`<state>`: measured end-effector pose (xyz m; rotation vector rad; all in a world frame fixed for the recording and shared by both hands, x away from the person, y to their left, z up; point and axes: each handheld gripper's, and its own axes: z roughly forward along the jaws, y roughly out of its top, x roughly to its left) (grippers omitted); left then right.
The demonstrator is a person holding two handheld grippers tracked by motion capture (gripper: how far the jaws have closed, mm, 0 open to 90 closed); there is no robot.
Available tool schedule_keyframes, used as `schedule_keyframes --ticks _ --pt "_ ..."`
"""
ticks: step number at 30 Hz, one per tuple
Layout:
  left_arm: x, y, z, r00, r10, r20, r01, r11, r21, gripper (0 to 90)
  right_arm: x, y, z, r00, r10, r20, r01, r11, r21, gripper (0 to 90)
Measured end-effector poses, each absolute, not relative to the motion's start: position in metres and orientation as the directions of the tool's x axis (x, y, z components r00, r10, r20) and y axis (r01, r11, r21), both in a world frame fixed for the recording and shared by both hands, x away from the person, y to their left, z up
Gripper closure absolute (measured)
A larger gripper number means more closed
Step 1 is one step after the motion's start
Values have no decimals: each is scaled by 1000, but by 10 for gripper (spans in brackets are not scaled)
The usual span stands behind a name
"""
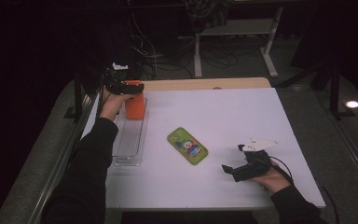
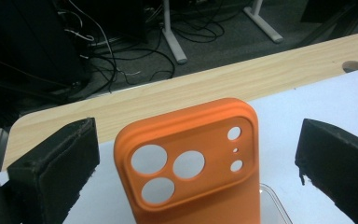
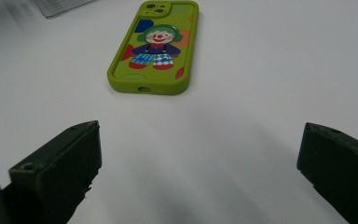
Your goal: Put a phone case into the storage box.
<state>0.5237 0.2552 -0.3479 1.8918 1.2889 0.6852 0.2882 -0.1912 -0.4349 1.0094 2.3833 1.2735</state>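
Both grippers stand with jaws spread wide, nothing clamped. On the white tabletop [image 1: 223,121], the left gripper [image 1: 129,87] hovers near the far left corner, its jaws on either side of the orange phone case [image 2: 191,163] without touching it; the case stands upright at the far end of the clear tray [image 1: 131,140], which lies along the left edge. Toward the near right corner, the right gripper [image 1: 228,171] rests low on the table, pointing at the green phone case [image 3: 154,49], which lies flat near the middle, well apart from it.
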Motion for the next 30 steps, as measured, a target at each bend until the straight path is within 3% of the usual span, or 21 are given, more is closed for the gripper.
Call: schedule_keyframes --ticks 17,30 --pt "474 240 -325 577 817 -18 510 -343 788 0 289 -189 -434 -728 680 81 449 386 806 0" --pt "430 198 -324 707 706 -29 449 -417 790 0 288 -189 -433 -722 687 84 457 382 804 0"
